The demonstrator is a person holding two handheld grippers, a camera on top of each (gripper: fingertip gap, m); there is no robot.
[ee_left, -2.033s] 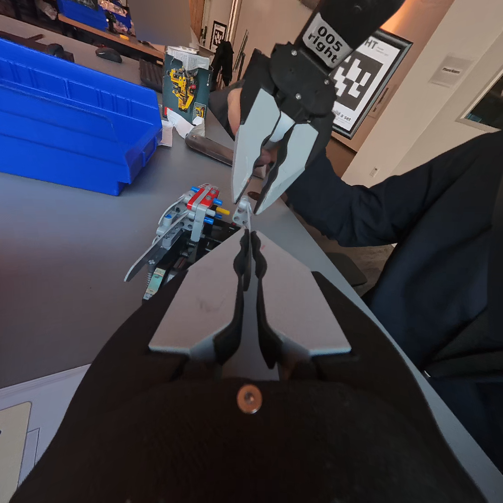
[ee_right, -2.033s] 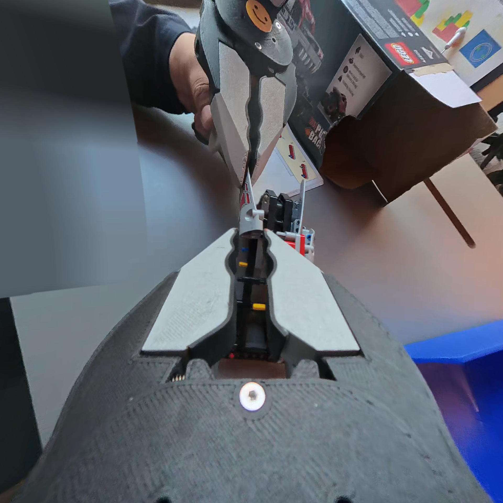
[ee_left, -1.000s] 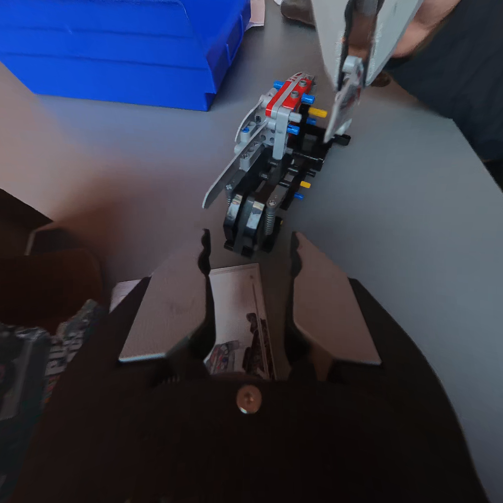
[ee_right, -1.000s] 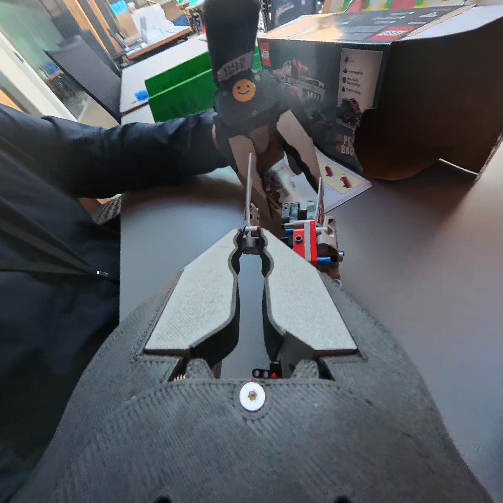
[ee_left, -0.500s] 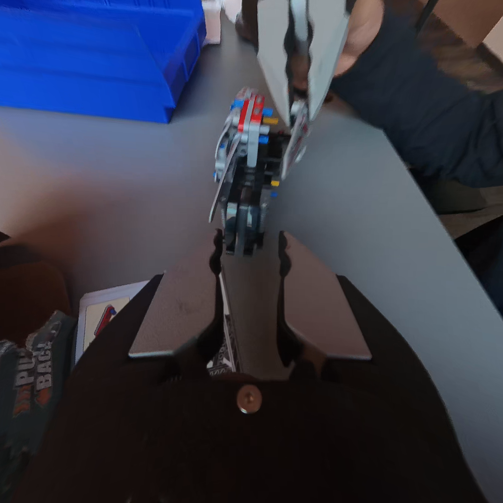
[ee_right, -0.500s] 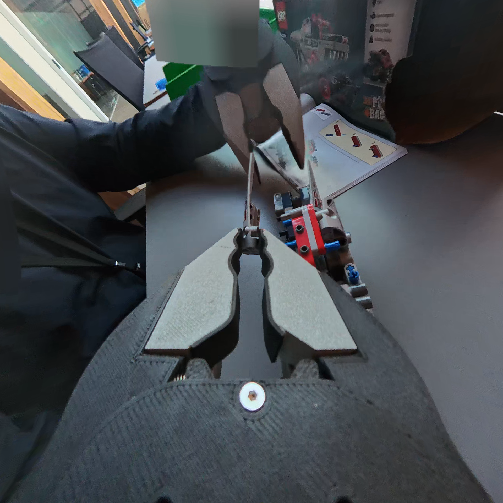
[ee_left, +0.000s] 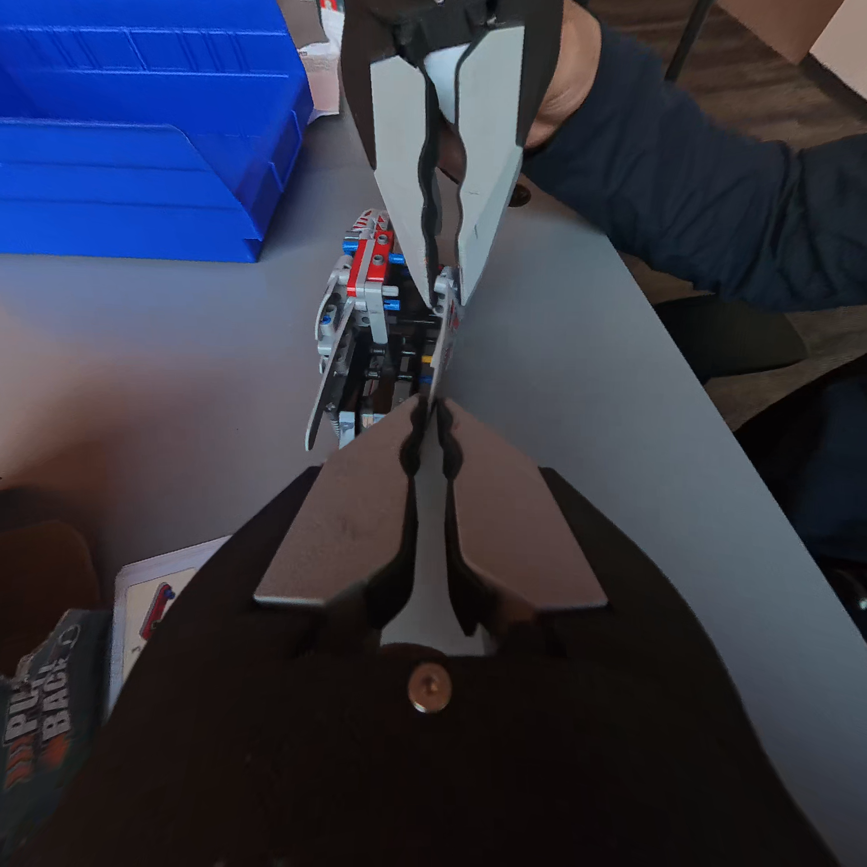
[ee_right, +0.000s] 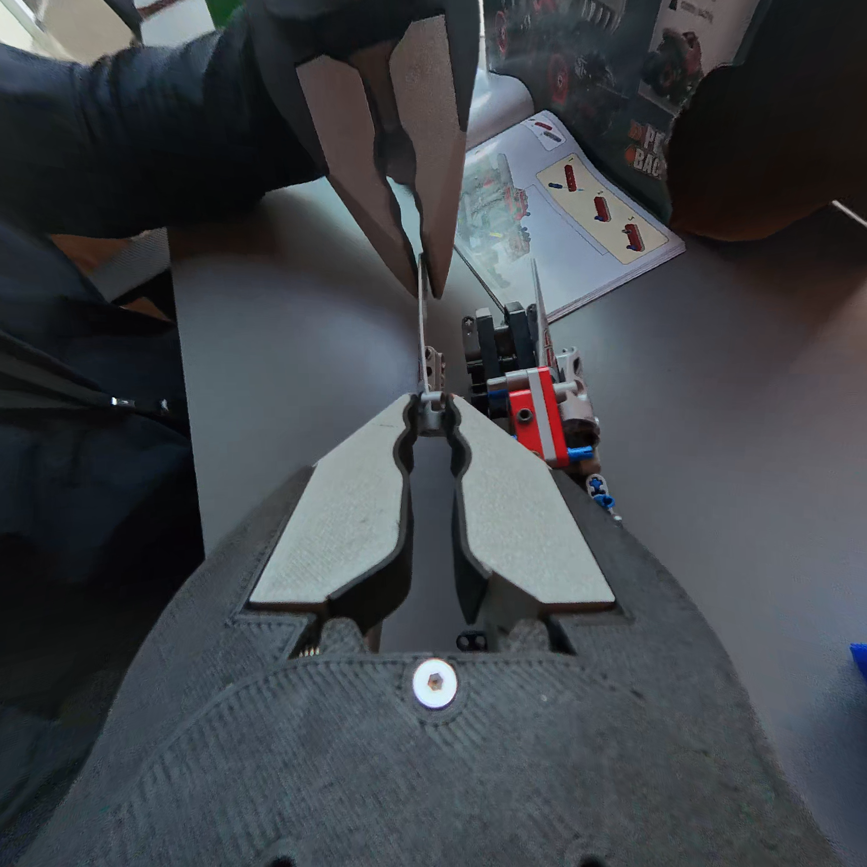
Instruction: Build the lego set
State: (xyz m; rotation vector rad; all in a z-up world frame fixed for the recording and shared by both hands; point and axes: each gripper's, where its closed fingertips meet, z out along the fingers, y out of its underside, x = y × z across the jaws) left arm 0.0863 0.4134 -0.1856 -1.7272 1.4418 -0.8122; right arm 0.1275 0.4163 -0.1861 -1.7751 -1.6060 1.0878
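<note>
left gripper fingers re-closed on grey panel tip | right gripper gripped its hub | beside model, panel mounting pending

Left gripper — fingers nearly together, tips pinching thin end of grey panel; in right wrist view seen reaching in from above, tips pointing down, dark sleeve behind. Right gripper — fingers narrowed, tips clamped on panel's opposite, round end; in left wrist view descending from top, tips down, bare hand and dark sleeve behind.
</note>
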